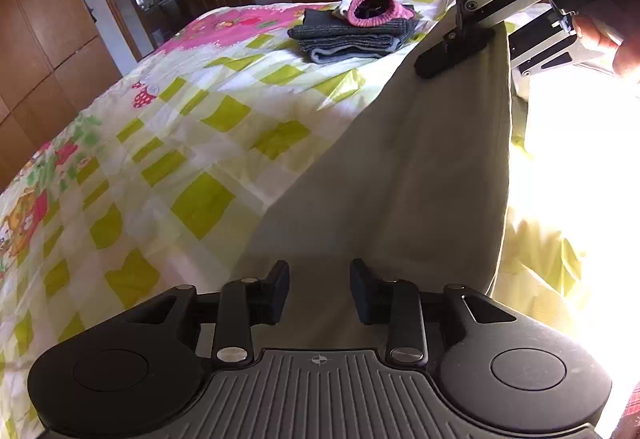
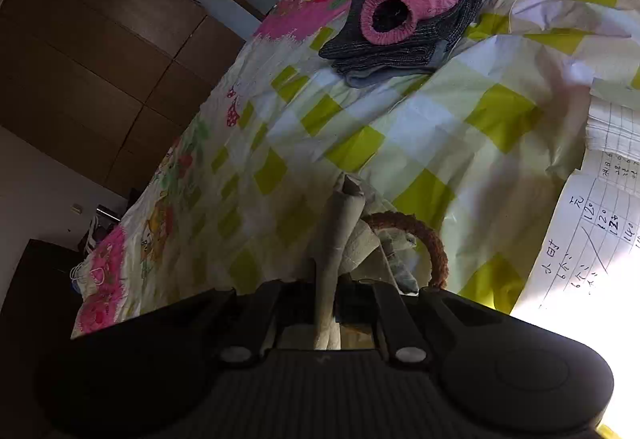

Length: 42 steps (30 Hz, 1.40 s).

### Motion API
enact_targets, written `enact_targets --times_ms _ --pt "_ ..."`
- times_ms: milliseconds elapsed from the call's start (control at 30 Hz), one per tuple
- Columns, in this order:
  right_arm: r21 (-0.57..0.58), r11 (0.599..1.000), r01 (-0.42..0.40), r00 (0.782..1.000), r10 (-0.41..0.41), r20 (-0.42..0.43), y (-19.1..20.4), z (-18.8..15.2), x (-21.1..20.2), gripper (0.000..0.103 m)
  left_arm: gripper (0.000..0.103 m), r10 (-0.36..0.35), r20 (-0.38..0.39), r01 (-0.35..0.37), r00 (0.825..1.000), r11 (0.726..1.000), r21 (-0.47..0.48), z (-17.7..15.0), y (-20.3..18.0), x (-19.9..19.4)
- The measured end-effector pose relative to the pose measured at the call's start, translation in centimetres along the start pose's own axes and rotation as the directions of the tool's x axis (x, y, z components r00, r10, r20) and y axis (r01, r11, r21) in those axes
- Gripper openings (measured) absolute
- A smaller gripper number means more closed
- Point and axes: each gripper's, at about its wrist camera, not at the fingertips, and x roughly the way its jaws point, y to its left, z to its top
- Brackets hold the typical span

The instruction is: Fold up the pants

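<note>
**Pants lifted between both grippers, fold not yet made**

We are holding the beige pants (image 1: 400, 159) up off the checked bedspread (image 1: 192, 143), taking the folded dark stack (image 1: 348, 35) with the pink knit piece (image 1: 370, 9) on it as our landmark.

- The pants are hanging on the near side of that stack, apart from it, stretched as a sloping sheet.
- Our right gripper (image 1: 452, 53) is pinching the upper edge of the cloth, just beside the stack as the left wrist view shows it. In its own view the fingers are clamping tight on a bunched strip of the fabric.
- Our left gripper (image 1: 319, 291) is sitting at the near, lower end with fingers partly apart. Cloth is lying between them, but we are seeing no pinch.

Progress, as we are judging it: early. No crease is lying flat yet; laying down, halving and smoothing are all remaining.

The long axis is running from our left gripper up toward the stack, its far end raised.
</note>
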Motion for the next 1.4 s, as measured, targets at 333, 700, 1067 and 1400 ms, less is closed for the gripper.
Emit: enact_targets --times_ms 333,700,1067,1400 --pt "-0.026 0.994 0.107 0.985 -0.110 -0.133 -0.9 -0.6 4.1 0.025 0.042 -0.002 -0.127 -0.003 0.992 0.999 -0.035 -2.4 0.5 2.3" --pt "-0.383 0.919 -0.094 0.991 0.048 -0.129 16.7 -5.2 1.6 0.024 0.043 0.269 -0.190 -0.306 0.944 0.930 -0.204 -11.1 11.0 -7.6" --pt "-0.787 0.450 -0.421 0.898 0.088 -0.430 36.2 -31.3 9.3 0.024 0.042 0.432 -0.453 -0.586 0.780 0.759 -0.285 -28.0 21.2 -16.2" --pt "-0.870 0.022 -0.492 0.869 -0.043 -0.492 39.3 -45.6 11.5 0.024 0.043 0.387 -0.424 -0.557 0.819 0.714 -0.424 -33.5 21.4 -18.9"
